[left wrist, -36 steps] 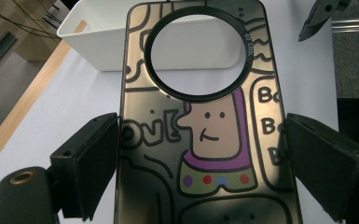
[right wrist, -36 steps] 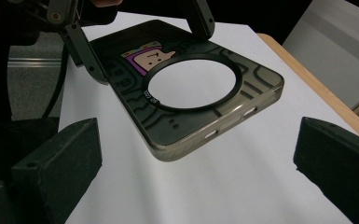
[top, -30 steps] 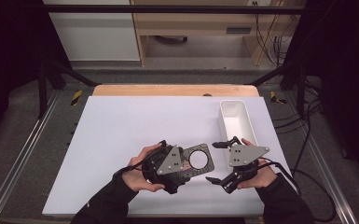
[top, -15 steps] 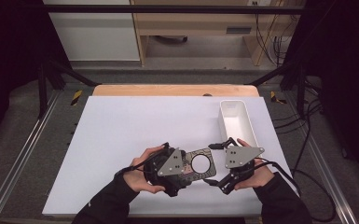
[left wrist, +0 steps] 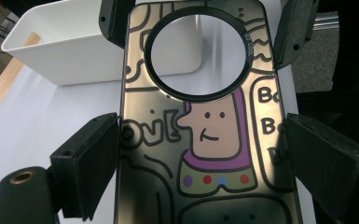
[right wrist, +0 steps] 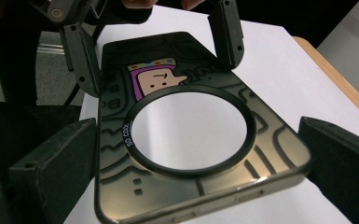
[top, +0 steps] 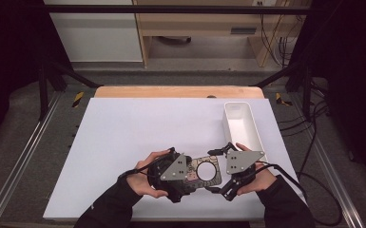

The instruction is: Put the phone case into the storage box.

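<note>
White tabletop (top: 138,142) runs under a dark-framed rig, and near its front edge a phone case (top: 204,172) printed with a cartoon figure and a round ringed hole hangs between two hand-held tools, just above the surface as far as the high view lets one judge. The left gripper (left wrist: 200,140) has its jaws set wide around the case's lower half, the pads pressing on the two long edges, so it carries the case; in the high view it (top: 186,176) sits at the case's left end. The right gripper (right wrist: 193,163) faces it from the other end, its jaws (top: 217,166) straddling the end with the ringed hole. On one side its pad lies against the case edge, while on the other a thin gap seems to remain, so whether this second grip has closed cannot be told. The step in hand looks like a handover or a two-handed hold. To do it well, the right jaws should close squarely on the flat long edges, not on the rounded corners, and the left grip should hold until the right one is firm, since a thin glossy shell may flex or slip out. A white bin (top: 241,126) stands just beyond the right hand, near enough for a short, level carry.
</note>
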`<state>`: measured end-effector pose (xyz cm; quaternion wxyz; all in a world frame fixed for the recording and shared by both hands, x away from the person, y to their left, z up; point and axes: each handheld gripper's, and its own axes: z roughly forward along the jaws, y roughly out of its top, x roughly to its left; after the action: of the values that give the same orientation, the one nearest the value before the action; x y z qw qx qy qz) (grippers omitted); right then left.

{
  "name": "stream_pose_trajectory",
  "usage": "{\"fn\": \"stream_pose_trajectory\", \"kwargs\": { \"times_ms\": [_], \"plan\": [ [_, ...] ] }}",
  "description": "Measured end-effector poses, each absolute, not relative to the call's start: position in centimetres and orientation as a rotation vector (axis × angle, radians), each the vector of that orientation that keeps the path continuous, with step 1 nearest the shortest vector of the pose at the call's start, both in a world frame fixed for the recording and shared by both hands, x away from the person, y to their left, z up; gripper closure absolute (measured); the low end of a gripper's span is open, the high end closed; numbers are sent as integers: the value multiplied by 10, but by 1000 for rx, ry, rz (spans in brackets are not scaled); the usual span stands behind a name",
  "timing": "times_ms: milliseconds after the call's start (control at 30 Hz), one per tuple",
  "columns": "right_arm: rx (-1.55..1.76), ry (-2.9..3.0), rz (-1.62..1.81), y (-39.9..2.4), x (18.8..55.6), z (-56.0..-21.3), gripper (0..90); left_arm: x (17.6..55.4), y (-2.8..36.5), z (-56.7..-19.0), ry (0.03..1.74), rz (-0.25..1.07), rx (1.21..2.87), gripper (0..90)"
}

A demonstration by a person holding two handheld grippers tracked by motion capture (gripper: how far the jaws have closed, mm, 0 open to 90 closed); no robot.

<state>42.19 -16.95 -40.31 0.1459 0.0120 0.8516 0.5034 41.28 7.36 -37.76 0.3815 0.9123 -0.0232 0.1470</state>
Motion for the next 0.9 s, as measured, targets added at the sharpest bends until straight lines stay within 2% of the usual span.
{"fn": "stream_pose_trajectory", "kwargs": {
  "times_ms": [400, 633, 900],
  "plan": [
    [-35, 2484, 1487, -166, 421, -407, 14, 411, 72, -381, -106, 328, 2330, 117],
    [-61, 2501, 1515, -165, 421, -409, 83, 412, 74, -381, -111, 326, 2329, 117],
    [-91, 2489, 1538, -165, 421, -410, 97, 413, 75, -382, -117, 315, 2333, 117]
  ]
}}
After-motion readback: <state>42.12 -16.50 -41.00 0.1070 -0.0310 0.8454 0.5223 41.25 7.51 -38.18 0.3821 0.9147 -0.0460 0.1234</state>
